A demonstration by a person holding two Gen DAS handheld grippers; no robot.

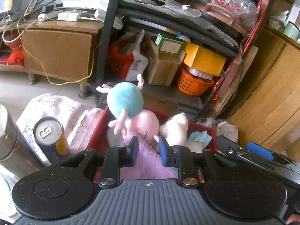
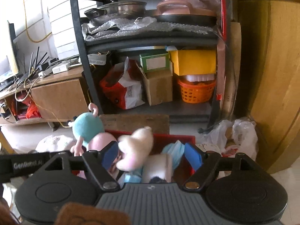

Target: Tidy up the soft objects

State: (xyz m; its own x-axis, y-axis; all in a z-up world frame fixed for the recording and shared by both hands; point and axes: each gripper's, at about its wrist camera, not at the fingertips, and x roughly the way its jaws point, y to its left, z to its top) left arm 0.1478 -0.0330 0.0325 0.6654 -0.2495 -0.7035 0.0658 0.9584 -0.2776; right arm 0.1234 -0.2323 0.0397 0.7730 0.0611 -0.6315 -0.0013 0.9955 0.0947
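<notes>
left claw: jaws apart over pink cloth, gripping nothing | right claw: wide, empty | plush toys in red bin: light, squashy; pinch body, not limbs

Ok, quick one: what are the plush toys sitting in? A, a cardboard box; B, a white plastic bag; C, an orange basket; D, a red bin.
D: the teal plush, the pink plush and the cream plush are piled inside the red bin; the orange basket stands apart, back on the shelf.
</notes>
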